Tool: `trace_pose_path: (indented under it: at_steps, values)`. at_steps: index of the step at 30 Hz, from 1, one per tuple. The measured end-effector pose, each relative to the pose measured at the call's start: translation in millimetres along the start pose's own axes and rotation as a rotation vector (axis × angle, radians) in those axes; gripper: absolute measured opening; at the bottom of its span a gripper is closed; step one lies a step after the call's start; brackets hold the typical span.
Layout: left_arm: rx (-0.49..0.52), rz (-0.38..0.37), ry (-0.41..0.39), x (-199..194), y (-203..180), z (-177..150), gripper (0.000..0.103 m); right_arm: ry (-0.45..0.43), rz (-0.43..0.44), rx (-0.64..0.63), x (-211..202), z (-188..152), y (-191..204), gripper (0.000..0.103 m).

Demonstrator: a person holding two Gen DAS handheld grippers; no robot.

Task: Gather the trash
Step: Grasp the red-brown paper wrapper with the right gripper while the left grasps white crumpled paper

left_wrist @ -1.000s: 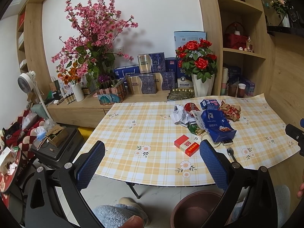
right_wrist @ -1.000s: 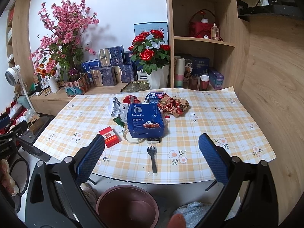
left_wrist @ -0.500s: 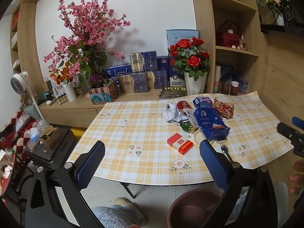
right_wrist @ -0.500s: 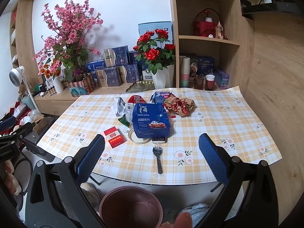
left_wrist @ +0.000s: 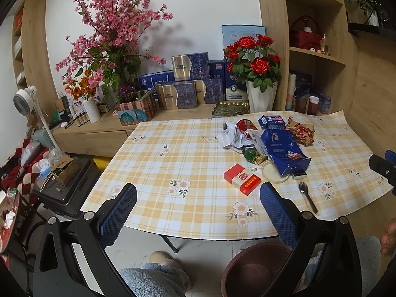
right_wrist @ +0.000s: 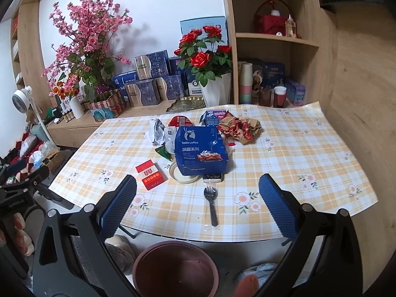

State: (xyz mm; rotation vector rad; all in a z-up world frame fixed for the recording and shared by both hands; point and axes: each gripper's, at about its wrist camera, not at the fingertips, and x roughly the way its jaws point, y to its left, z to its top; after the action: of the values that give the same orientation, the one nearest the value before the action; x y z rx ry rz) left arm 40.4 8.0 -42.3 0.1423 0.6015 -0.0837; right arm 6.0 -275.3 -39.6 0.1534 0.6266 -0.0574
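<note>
The trash sits in a loose heap toward the back of the table (right_wrist: 284, 173), right of the middle: a blue coffee carton (right_wrist: 201, 154) on top, a crumpled red-and-brown wrapper (right_wrist: 238, 128) just behind it to the right, crumpled white paper (right_wrist: 156, 131) and a green wrapper (right_wrist: 165, 153) on its left. A red box (right_wrist: 149, 174) lies apart from the heap, closer to the front edge, and a black plastic fork (right_wrist: 211, 204) (looks like it's in a clear sleeve) lies near the front edge too, tines pointing at the carton. Down on the floor below the front edge is a brown bin (right_wrist: 175, 269), looks empty. Both grippers hover in front of the table: left gripper (left_wrist: 198, 212) spread wide with nothing in it, right gripper (right_wrist: 197, 206) same deal, wide apart and empty.
</note>
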Motion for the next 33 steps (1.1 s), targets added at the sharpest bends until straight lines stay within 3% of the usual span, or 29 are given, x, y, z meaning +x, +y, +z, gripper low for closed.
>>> trace_pose_path:
  at_steps: [4,8,15,23,29,33]
  values:
    - [-0.012,-0.005,0.007,14,6,-3,0.098,0.041,-0.027,-0.006,16,1,-2,0.097]
    - [-0.09,-0.046,0.023,36,22,-3,0.098,0.065,-0.088,-0.026,30,1,-10,0.097]
    - [-0.136,-0.086,0.059,75,32,7,0.098,0.087,-0.144,-0.093,69,23,-52,0.097]
    - [-0.125,-0.097,0.064,130,22,16,0.098,0.2,-0.241,-0.377,197,63,-98,0.097]
    - [-0.151,-0.12,0.145,172,13,17,0.098,0.285,-0.226,-0.531,304,73,-101,0.097]
    - [-0.16,-0.129,0.202,194,6,11,0.098,0.339,-0.241,-0.561,357,76,-102,0.097]
